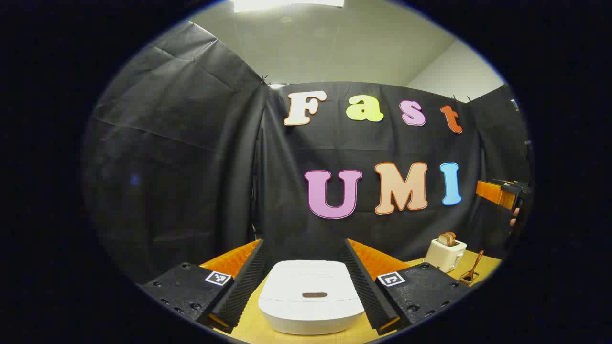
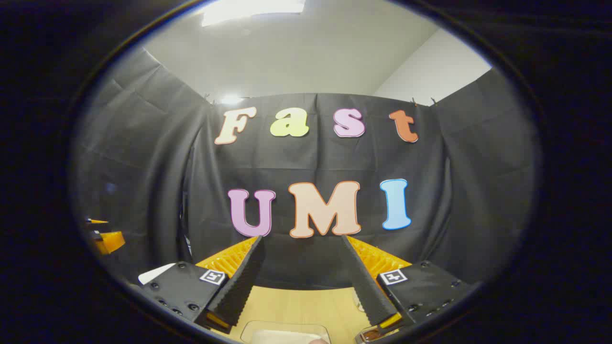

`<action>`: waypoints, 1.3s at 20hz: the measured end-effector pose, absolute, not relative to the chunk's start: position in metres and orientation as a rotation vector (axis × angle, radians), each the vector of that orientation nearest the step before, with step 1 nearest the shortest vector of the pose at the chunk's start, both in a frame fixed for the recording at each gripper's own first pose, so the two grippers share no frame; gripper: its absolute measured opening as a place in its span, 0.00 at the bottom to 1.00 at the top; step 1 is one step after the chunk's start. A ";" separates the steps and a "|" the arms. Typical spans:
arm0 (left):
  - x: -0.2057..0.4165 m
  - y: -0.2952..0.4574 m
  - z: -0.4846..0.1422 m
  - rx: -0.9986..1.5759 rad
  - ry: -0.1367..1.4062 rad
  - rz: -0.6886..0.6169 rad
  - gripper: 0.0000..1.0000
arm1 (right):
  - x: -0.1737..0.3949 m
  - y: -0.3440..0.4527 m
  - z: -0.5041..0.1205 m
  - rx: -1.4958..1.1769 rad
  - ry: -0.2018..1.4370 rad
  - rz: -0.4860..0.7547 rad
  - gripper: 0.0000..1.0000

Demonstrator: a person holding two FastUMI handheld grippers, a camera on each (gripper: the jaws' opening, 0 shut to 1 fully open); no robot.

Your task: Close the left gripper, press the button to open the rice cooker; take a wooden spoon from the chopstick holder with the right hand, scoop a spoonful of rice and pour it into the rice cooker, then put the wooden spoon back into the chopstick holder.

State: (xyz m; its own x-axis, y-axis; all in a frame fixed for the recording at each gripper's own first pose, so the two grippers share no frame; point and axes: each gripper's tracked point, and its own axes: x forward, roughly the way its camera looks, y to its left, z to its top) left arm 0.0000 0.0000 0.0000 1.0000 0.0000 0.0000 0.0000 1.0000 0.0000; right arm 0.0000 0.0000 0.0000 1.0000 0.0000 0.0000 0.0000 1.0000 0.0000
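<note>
- the rice cooker (image 1: 311,298) sits lid-down on the counter (image 1: 251,329), between the fingers of the left gripper (image 1: 306,274), whose jaws stand wide.
- the right gripper (image 2: 306,282) is wide too, holding nothing.
- the wooden spoon (image 1: 473,272) stands by the toaster (image 1: 447,255); likely light and stiff, best pinched mid-handle.

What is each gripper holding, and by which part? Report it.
Nothing is held. The left gripper has its jaws open above the closed rice cooker; the right gripper has its jaws open over the table.

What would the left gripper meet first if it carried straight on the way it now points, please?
Probably the closed white rice cooker, which sits between the open left gripper fingers; aimed higher, the black cloth wall instead. Depth is unclear.
</note>
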 end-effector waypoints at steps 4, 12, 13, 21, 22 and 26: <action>0.007 -0.006 -0.005 0.005 0.009 0.010 0.92 | 0.011 -0.006 -0.007 -0.007 0.010 0.010 1.00; 0.016 -0.019 -0.008 0.009 0.013 0.015 0.95 | 0.019 -0.014 -0.010 -0.009 0.012 0.023 1.00; 0.017 -0.019 -0.009 0.009 0.013 0.016 0.95 | 0.020 -0.015 -0.011 -0.010 0.011 0.024 1.00; 0.021 -0.026 -0.013 -0.003 0.020 -0.005 0.94 | 0.019 -0.018 -0.014 -0.017 0.018 0.022 1.00; 0.022 -0.027 -0.014 -0.002 0.021 -0.007 0.92 | 0.019 -0.018 -0.013 -0.017 0.018 0.022 1.00; 0.026 -0.029 -0.016 0.003 0.025 -0.008 0.60 | 0.016 -0.021 -0.011 -0.018 0.007 0.012 1.00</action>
State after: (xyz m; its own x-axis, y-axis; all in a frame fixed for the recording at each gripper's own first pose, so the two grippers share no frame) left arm 0.0259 -0.0289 -0.0159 0.9997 -0.0082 -0.0249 0.0083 1.0000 0.0026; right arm 0.0160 -0.0215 -0.0113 0.9999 0.0120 -0.0072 -0.0121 0.9998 -0.0185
